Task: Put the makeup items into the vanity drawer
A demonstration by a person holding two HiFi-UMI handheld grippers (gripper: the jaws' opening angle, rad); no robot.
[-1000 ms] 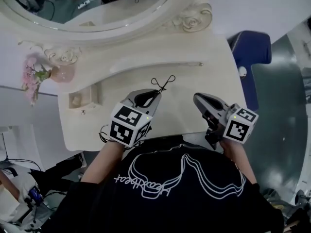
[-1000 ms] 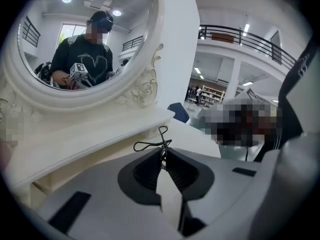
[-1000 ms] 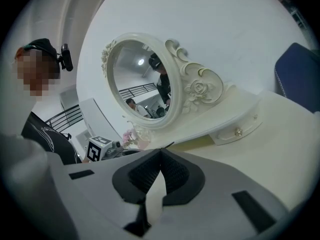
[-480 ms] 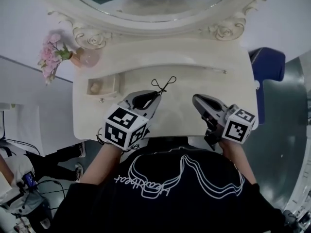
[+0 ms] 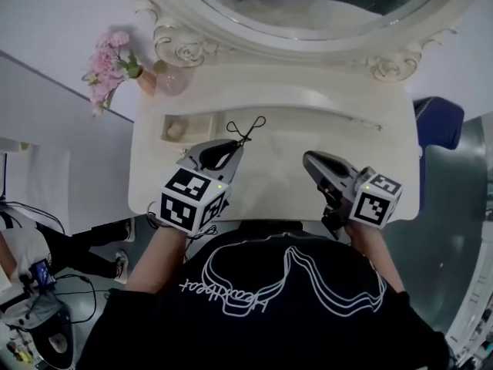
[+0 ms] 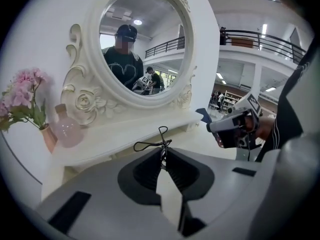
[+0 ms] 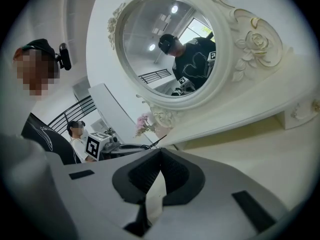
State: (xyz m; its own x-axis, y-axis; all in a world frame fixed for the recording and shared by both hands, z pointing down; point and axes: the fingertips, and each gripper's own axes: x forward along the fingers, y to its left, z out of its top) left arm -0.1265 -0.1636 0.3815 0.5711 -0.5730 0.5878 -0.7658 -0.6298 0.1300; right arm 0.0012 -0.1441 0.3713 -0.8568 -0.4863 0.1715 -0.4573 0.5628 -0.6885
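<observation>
My left gripper is shut on a thin black wire-loop makeup tool, whose loops stick out past the fingertips. It hangs over the cream vanity top, just right of a small open drawer with a pale round item inside. In the left gripper view the tool is pinched between the pads of the left gripper. My right gripper hovers over the vanity's right half, shut with nothing in it.
An oval mirror in a carved white frame rises at the back. A pink vase with flowers stands at the back left. A blue chair is beyond the right edge. Another person is at the far left.
The head view has swung, so the vanity sits further right and lower in the picture. My left gripper with the tool is now closer to the small open drawer. The right gripper has hardly moved.
</observation>
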